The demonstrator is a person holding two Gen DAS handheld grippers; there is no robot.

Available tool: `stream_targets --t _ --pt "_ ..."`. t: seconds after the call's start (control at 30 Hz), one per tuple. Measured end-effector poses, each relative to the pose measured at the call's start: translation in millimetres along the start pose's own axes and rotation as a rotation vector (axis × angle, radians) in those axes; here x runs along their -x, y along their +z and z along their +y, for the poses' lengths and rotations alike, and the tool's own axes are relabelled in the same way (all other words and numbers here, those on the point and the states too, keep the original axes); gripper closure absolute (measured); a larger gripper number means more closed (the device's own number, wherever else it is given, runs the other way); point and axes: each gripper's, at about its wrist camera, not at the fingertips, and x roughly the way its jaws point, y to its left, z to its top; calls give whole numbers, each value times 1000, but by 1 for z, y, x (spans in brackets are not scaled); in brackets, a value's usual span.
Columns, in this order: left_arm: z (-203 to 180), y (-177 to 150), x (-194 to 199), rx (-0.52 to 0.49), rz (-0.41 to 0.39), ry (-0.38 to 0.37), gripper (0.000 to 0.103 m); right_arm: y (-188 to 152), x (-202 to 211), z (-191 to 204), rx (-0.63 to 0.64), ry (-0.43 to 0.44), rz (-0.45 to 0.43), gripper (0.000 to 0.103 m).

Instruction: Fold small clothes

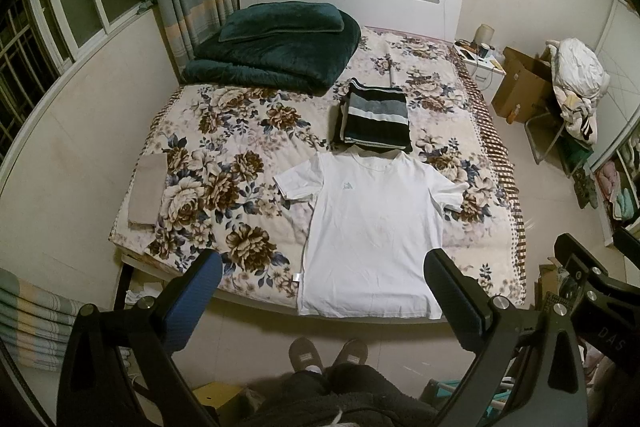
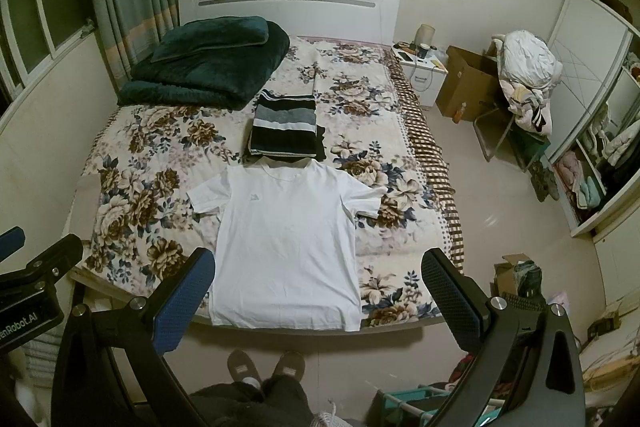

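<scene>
A white T-shirt (image 1: 372,227) lies spread flat, front up, at the near edge of the floral bed (image 1: 224,155); it also shows in the right wrist view (image 2: 286,239). A folded pile of dark striped clothes (image 1: 376,115) sits just beyond its collar, also in the right wrist view (image 2: 286,127). My left gripper (image 1: 324,267) is open and empty, held high above the shirt's hem. My right gripper (image 2: 320,267) is open and empty, also high above the bed's near edge. The right gripper also shows at the right edge of the left wrist view (image 1: 596,267).
A folded dark green blanket (image 1: 276,47) lies at the bed's head on the left. A beige folded cloth (image 1: 146,191) sits on the bed's left edge. A nightstand (image 2: 420,67), cardboard box (image 2: 464,83) and chair with laundry (image 2: 524,79) stand to the right. My slippers (image 1: 328,353) are on the floor.
</scene>
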Motion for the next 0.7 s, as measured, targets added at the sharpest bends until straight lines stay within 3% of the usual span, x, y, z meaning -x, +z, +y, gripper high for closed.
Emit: stream_targets --t 0.7 --pt "2 -3 1 1 -6 -5 0 4 -4 2 1 1 -6 0"
